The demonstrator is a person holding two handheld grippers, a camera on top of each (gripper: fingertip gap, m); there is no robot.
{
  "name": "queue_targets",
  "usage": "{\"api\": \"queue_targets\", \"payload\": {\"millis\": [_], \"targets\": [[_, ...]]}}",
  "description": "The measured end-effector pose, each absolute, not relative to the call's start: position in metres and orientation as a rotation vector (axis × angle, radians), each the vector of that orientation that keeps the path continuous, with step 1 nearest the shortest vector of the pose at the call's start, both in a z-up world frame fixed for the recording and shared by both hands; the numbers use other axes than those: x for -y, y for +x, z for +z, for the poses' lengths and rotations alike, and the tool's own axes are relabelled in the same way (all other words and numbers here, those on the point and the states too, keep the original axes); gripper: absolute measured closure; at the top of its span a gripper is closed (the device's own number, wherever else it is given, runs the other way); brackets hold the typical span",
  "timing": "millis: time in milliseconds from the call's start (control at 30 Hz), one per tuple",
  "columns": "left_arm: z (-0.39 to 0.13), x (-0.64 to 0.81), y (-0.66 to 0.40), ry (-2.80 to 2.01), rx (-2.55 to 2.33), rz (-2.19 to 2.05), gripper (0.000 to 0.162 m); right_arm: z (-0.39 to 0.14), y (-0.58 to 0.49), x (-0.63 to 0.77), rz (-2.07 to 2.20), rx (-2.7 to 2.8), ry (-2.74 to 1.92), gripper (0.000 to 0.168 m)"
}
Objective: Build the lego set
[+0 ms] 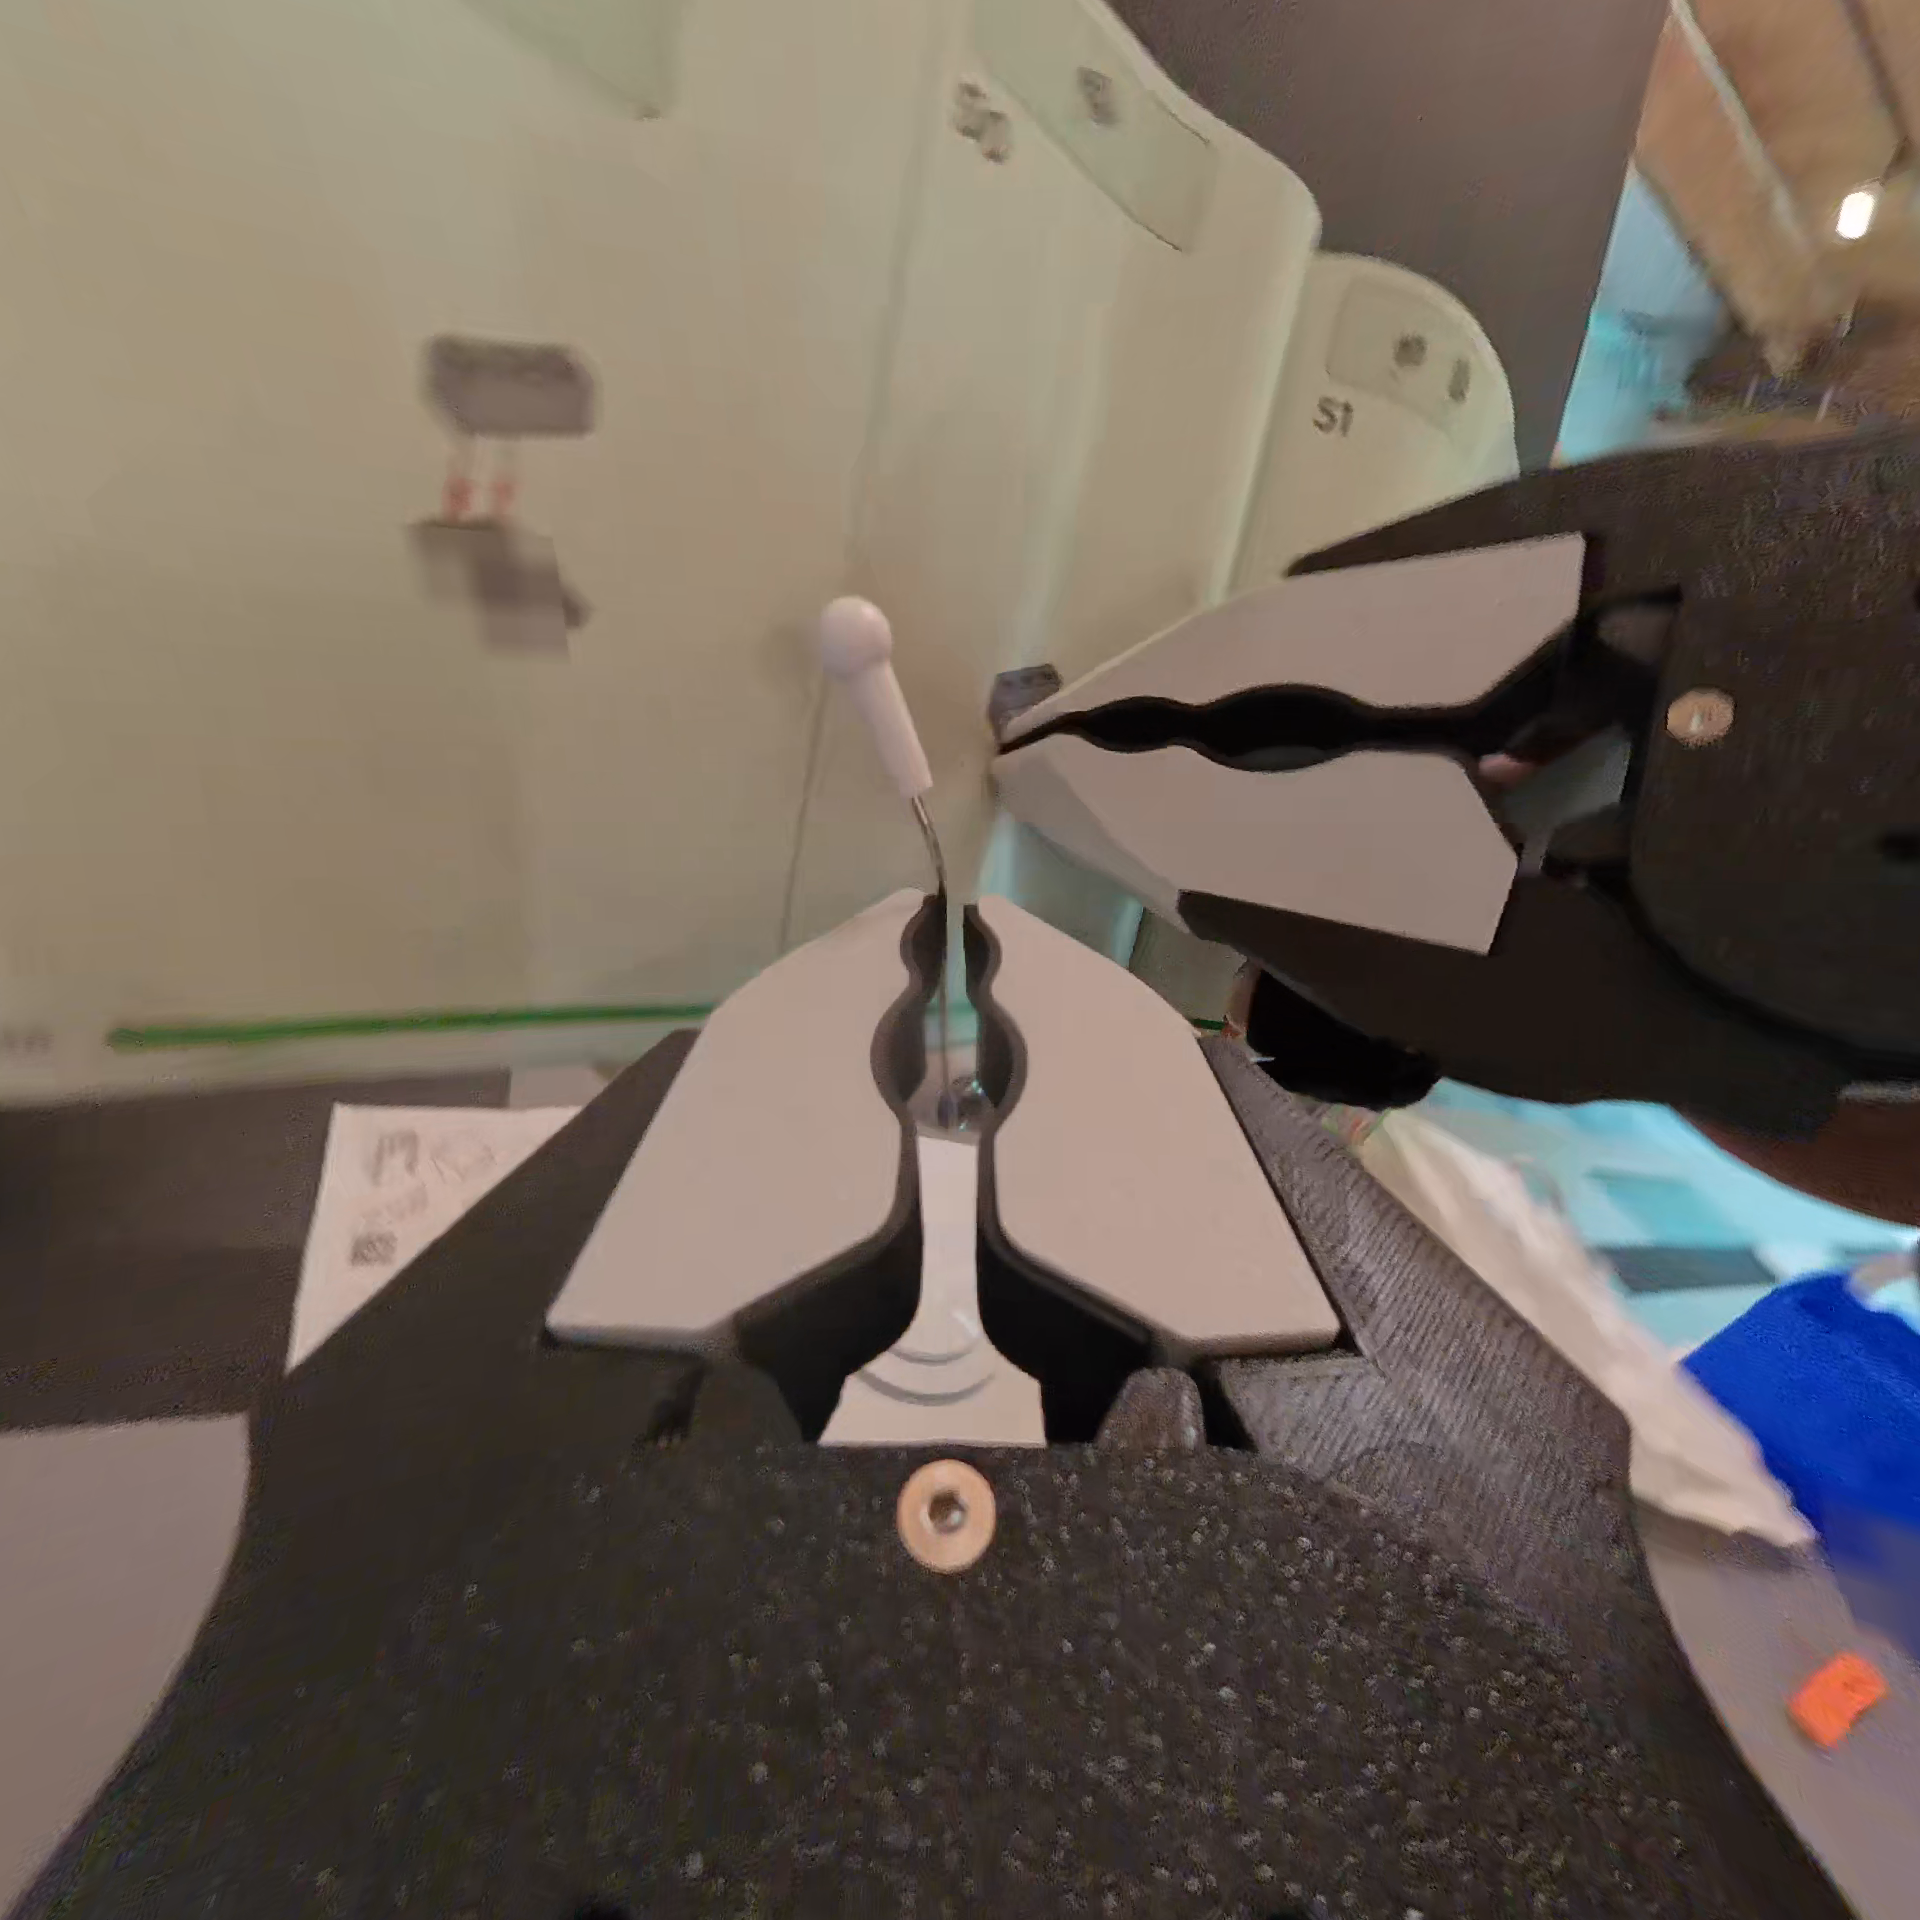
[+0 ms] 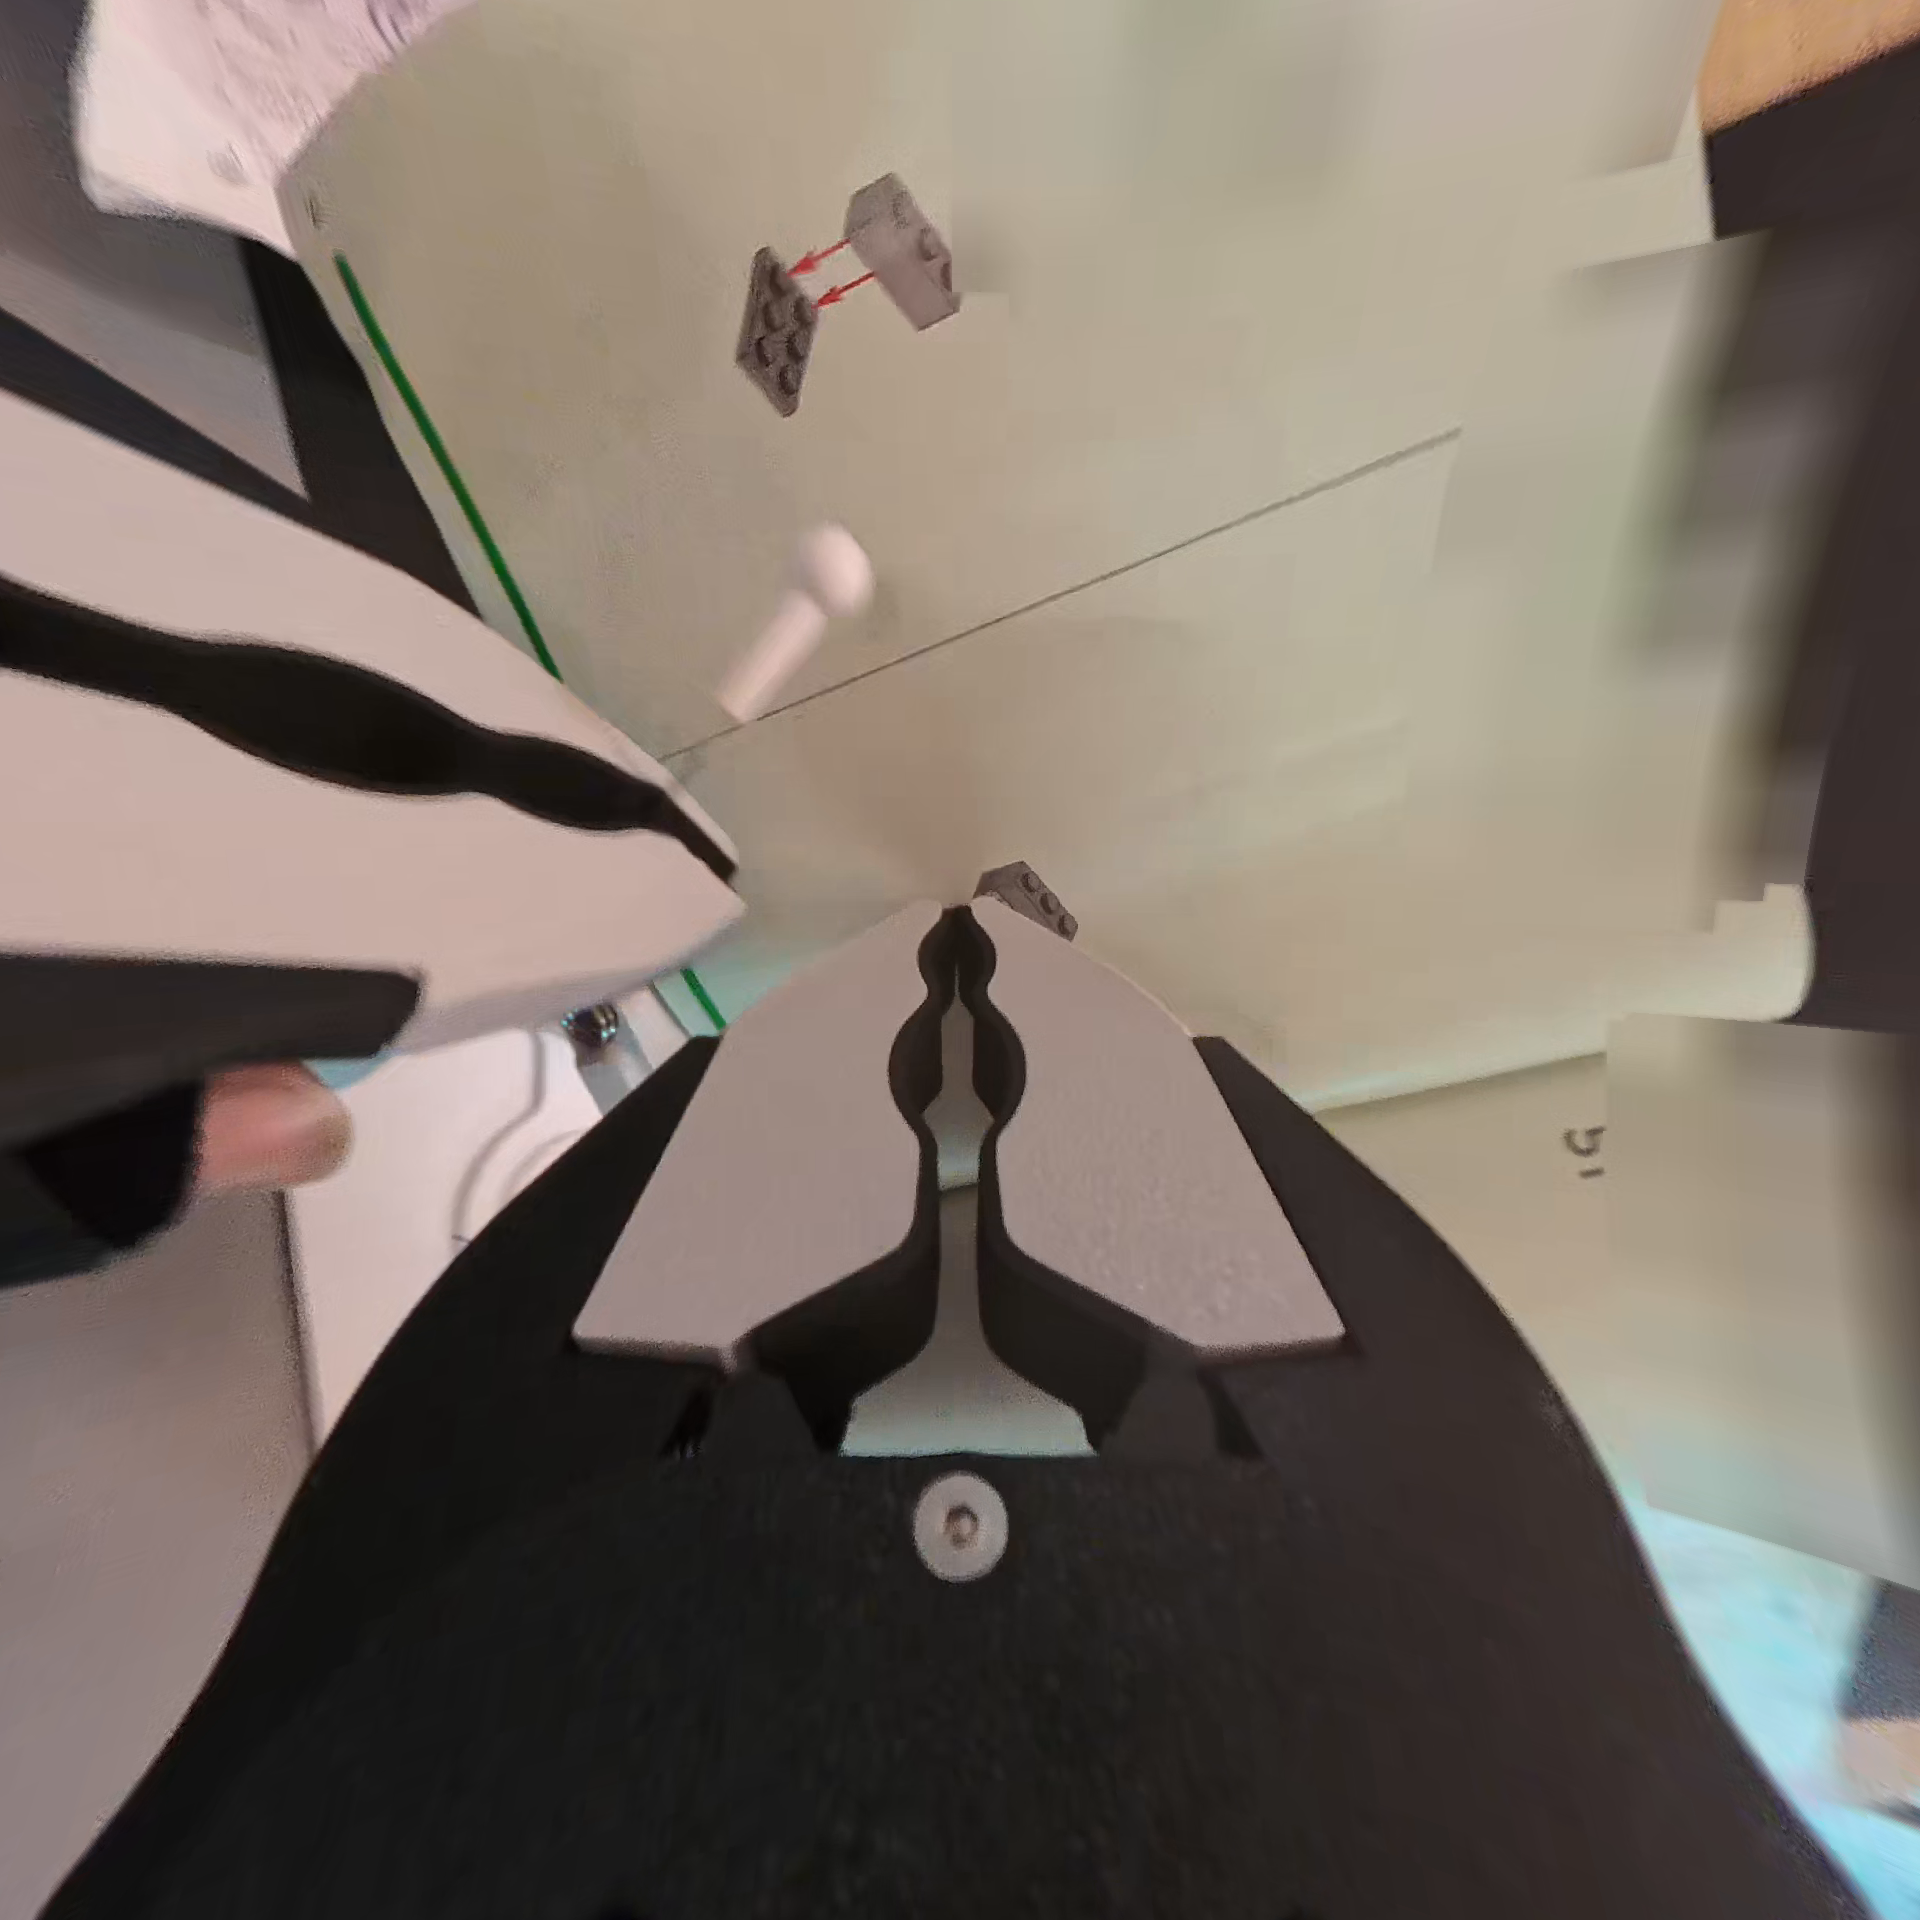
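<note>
Slipping is the main risk, in my judgement: both tools work close together against the upright booklet (image 2: 1143, 416), and much of both views is smeared. The right gripper (image 2: 956, 912) has its tips pressed together, and a small grey brick (image 2: 1029, 899) sits just past them, a little to their right. I cannot tell whether it is pinched at one corner, merely touching, or printed on the page. If it is a real piece held that thinly, it could twist out and drop. The left gripper (image 1: 951, 909) is also drawn nearly together, and the thin wire of a white-knobbed pin (image 1: 868, 675) runs into the gap at its tips. I cannot tell whether the wire is truly clamped. A tug there could bend the wire or tip the booklet towards the tools. The two sets of tips are near enough to knock each other. Ahead of the right tool, the page shows a diagram (image 2: 831, 281) of two grey pieces joined by red arrows. Short dark markings sit on the page tabs beyond. A printed sheet (image 1: 416, 1195) lies below-left of the left tool, too blurred to read, and no brand shows.
</note>
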State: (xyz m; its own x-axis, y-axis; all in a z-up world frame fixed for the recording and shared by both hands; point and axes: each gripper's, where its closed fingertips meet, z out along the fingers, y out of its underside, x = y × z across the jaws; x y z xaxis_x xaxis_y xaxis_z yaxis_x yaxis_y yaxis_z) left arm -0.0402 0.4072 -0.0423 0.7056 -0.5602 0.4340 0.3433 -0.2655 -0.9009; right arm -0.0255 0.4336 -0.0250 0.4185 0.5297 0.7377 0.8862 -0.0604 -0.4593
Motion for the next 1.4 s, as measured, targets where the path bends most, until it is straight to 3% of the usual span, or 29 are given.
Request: {"api": "queue_targets", "payload": {"millis": [133, 333, 500, 733, 1000, 1400], "targets": [[-0.04, -0.409, -0.019, -1.614, -0.417, -0.694, 0.154, -0.022, -0.025, -0.428, -0.168, 1.11, -1.875, 0.168], [-0.041, -0.411, -0.016, -1.603, -0.484, -0.693, 0.161, 0.002, -0.009, -0.413, 0.061, 0.99, -1.901, 0.168], [-0.041, -0.411, -0.016, -1.593, -0.508, -0.633, 0.161, 0.005, 0.023, -0.407, -0.099, 1.0, -1.872, 0.168], [-0.041, -0.409, -0.013, -1.574, -0.584, -0.55, 0.162, -0.041, 0.034, -0.416, -0.356, 1.117, -1.816, 0.168], [-0.043, -0.405, -0.005, -1.458, -0.787, -0.333, 0.162, -0.041, 0.031, -0.42, -0.228, 0.995, -1.822, 0.168], [-0.046, -0.402, -0.001, -1.361, -0.93, -0.17, 0.162, -0.042, 0.02, -0.416, -0.546, 1.116, -1.513, 0.168]]}}
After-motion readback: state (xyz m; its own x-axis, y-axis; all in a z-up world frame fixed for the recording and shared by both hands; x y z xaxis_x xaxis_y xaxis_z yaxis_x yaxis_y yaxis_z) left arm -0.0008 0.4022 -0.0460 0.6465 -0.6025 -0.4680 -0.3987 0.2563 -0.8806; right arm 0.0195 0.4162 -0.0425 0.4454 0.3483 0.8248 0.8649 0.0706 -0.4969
